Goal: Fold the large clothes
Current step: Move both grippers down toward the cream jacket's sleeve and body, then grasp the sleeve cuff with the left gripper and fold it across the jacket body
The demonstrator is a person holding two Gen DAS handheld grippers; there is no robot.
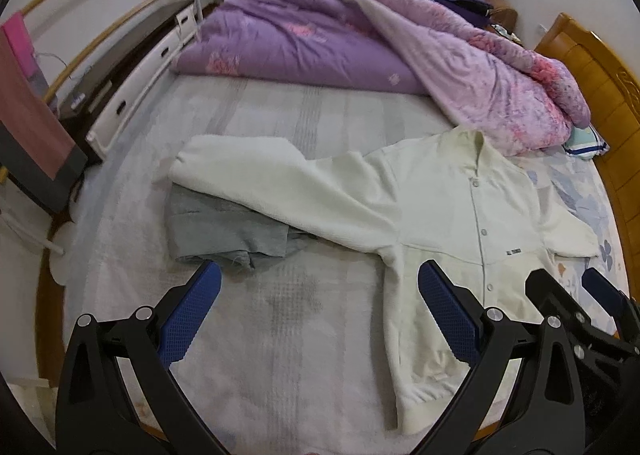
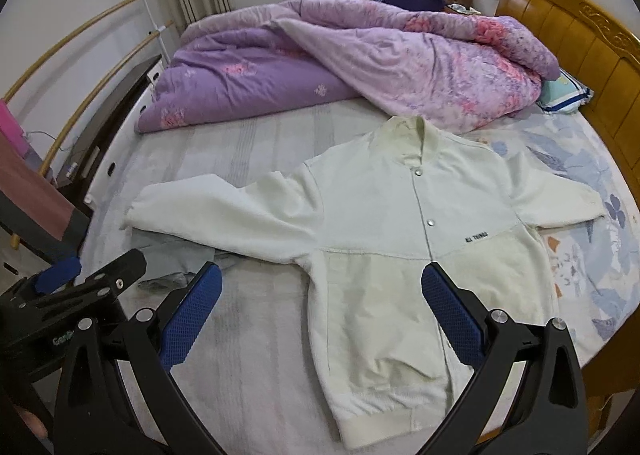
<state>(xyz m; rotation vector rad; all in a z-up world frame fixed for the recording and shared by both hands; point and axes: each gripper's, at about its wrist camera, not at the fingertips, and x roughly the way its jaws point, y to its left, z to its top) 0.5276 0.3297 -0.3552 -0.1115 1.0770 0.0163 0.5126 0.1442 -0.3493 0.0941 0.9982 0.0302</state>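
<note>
A cream-white snap-button jacket (image 1: pixel 436 199) lies flat and face up on the bed, sleeves spread; it also shows in the right wrist view (image 2: pixel 384 215). Its left sleeve (image 1: pixel 256 175) lies over a folded grey garment (image 1: pixel 224 227). My left gripper (image 1: pixel 318 275) is open and empty, above the bedsheet just left of the jacket's body. My right gripper (image 2: pixel 322 279) is open and empty, above the jacket's lower body. The right gripper also shows at the right edge of the left wrist view (image 1: pixel 568 287), and the left gripper at the left edge of the right wrist view (image 2: pixel 92 267).
A purple and pink quilt (image 1: pixel 360 47) is bunched along the far half of the bed. A wooden headboard (image 2: pixel 576 39) runs along the right. A pillow (image 2: pixel 564 95) lies beside it. A dark cabinet (image 1: pixel 120 55) and a rail stand at the left.
</note>
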